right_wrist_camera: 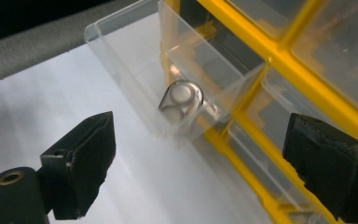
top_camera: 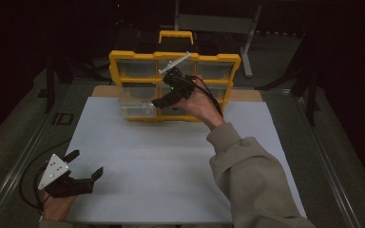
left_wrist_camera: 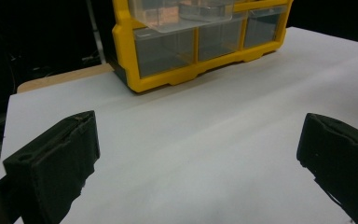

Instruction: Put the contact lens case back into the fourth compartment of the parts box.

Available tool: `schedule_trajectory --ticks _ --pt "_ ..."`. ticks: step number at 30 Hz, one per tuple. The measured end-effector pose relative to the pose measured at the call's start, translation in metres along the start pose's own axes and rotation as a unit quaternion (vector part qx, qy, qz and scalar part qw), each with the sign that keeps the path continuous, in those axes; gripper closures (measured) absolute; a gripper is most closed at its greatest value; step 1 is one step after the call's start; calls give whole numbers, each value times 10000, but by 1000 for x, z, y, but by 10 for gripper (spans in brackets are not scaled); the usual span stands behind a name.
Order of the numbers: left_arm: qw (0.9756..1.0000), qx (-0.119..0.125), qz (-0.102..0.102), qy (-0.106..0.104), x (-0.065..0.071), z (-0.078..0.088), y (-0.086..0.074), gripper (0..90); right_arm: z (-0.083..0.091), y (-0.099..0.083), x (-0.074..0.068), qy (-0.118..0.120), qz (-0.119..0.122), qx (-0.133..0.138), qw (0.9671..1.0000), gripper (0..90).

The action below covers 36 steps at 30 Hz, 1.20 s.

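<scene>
Right gripper (top_camera: 164,97) at drawer (right_wrist_camera: 168,79), fingers apart

One yellow drawer cabinet (top_camera: 174,57), one pulled-out clear drawer (right_wrist_camera: 168,70), two claws.

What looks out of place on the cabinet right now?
One clear drawer of the yellow drawer cabinet is pulled out while the others sit flush. A small round clear piece lies inside it. The right gripper is open in front of it. Nothing spilled or damaged.
</scene>
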<state>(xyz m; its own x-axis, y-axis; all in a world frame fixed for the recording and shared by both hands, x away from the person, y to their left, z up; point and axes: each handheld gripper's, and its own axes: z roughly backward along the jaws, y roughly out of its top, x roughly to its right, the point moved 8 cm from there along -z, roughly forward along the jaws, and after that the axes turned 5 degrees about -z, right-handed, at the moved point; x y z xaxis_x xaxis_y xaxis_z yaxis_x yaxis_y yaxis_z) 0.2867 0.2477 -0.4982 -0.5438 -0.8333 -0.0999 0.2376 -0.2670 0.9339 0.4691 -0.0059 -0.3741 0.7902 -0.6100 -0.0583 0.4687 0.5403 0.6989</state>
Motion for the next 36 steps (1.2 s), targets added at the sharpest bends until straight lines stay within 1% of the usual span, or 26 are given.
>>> schedule_trajectory --ticks 1,2,3,4,6,8,9,12,14,16,18,21,24,26,30,32,34,36 --pt "10000 0 0 0 0 0 0 0 0 0 0 0 0 0 10000 91" --pt "10000 -13 19 25 -1 0 0 0 7 -10 3 -42 -31 66 10000 90" --pt "10000 -19 25 27 -1 0 0 0 11 -16 3 -23 -90 106 9999 89" --pt "10000 -25 24 38 -1 0 0 0 15 -21 5 -18 -99 147 9998 89" --pt "10000 -38 43 31 -2 0 1 0 23 -32 8 -98 -128 203 9997 89" --pt "10000 -34 45 44 -2 -1 1 0 31 -43 9 -85 -190 291 9994 87" --pt "10000 -39 44 43 -2 -1 1 0 35 -49 10 -106 -248 344 9990 87" --pt "10000 -34 53 43 -2 -1 2 0 47 -69 14 -230 -280 464 9983 87" --pt "10000 -44 54 40 -2 -2 2 0 54 -83 15 -218 -397 563 9974 87" --pt "10000 -53 59 34 -1 -3 2 0 61 -98 15 -287 -462 648 9964 87" --pt "10000 -48 63 23 -1 -4 2 0 68 -114 16 -447 -473 754 9950 87" --pt "9999 -33 107 -2 -2 -5 2 0 76 -139 14 -532 -579 937 9925 88" --pt "9999 -10 129 -19 -2 -6 2 0 79 -164 12 -681 -602 1011 9907 88" --pt "9999 8 136 -22 -2 -6 3 0 82 -179 10 -705 -601 1122 9894 88" --pt "9999 18 145 -12 -2 -7 3 0 89 -207 6 -765 -579 1259 9874 88" --pt "9999 23 169 -25 -3 -8 3 0 92 -219 5 -750 -673 1402 9850 88" --pt "9998 36 181 -22 -3 -9 3 0 95 -231 6 -794 -736 1537 9822 88" --pt "9998 66 187 -33 -3 -9 3 0 97 -242 7 -848 -745 1681 9793 88"
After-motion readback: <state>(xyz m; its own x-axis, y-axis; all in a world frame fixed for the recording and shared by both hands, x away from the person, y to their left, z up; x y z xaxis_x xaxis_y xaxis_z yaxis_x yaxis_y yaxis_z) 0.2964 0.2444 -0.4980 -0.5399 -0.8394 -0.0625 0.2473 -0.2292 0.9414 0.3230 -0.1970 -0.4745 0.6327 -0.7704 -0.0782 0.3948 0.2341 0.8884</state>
